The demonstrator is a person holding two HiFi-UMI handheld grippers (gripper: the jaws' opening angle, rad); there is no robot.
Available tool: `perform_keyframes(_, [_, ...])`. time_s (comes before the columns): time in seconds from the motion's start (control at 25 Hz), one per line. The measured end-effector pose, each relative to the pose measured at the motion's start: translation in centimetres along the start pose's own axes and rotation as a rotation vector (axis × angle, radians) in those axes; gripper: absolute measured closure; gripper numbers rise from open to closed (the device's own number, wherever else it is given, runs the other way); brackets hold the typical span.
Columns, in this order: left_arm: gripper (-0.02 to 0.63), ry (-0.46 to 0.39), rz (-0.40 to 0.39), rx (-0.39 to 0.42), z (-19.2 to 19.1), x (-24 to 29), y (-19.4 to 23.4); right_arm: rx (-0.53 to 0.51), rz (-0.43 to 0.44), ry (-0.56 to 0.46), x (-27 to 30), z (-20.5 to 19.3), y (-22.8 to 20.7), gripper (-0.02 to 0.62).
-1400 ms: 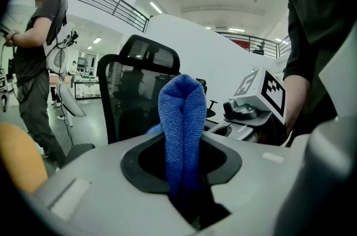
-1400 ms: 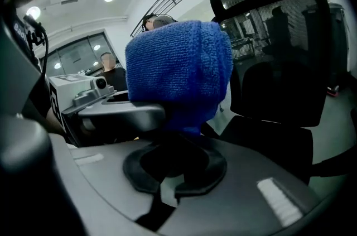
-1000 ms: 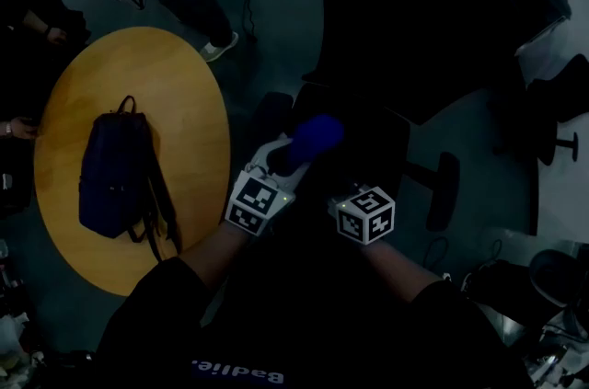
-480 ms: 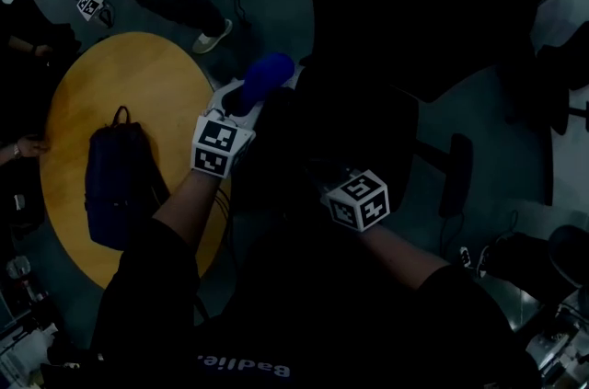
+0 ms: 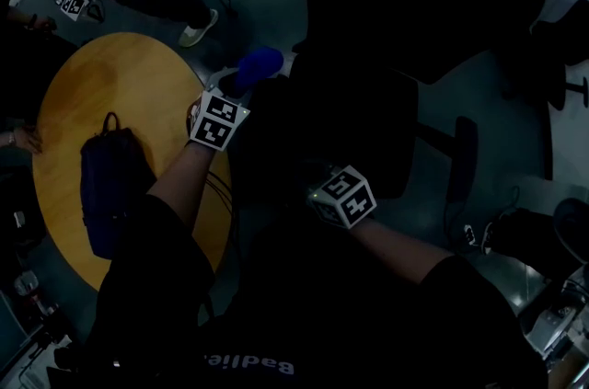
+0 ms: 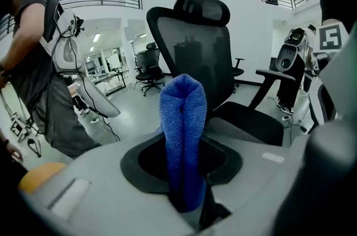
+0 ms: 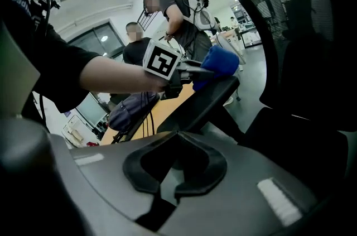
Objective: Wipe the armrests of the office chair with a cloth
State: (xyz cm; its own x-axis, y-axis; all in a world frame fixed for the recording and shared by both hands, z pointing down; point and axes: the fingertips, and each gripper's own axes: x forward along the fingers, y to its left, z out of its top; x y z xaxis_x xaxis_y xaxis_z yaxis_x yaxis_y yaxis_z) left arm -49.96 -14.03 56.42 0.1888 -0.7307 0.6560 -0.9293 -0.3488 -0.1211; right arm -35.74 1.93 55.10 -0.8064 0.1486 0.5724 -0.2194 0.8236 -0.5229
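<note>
Carrying the blue cloth (image 6: 183, 118) across from over the seat, the left hand-held gripper (image 5: 235, 88) has swung out towards the table (image 5: 120, 84) over the past second. A second ago the cloth hung beside the middle of the office chair (image 6: 195, 45). Half a second ago it had already reached the chair's table side. Now, in the right gripper view, it sits at the far end of the near armrest (image 7: 203, 98) and seems to press on the pad's top, though actual contact is hard to confirm. The left hand-held gripper is clamped on the cloth: a folded bunch stands up between its closed jaws, with most of the fabric sticking out past them.

The right hand-held gripper (image 7: 177, 171) has barely shifted. It hovers low over the seat with its jaws drawn together and nothing between them.

My reading is that the wipe of this first armrest is under way or only just starting. With the cloth at one end of the pad, the likely next move is a stroke back along its length. The other armrest (image 5: 460, 162), on the chair's far side, well away from both hand-held grippers, looks untouched, so at most half the job is in hand. A dark backpack (image 5: 106, 185) lies on the table, clear of the work.
</note>
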Motion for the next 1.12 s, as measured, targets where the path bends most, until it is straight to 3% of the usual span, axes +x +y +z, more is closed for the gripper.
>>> perform_keyframes(0.44, [0.476, -0.036, -0.032, -0.015, 0.0, 0.5, -0.5, -0.006, 0.057, 0.076, 3.7, -2.7, 2.5, 0.591])
perform_keyframes(1.12, [0.476, -0.052, -0.002, -0.082, -2.5, -3.3, -2.9, -0.002, 0.031, 0.072, 4.0, -2.7, 2.6, 0.591])
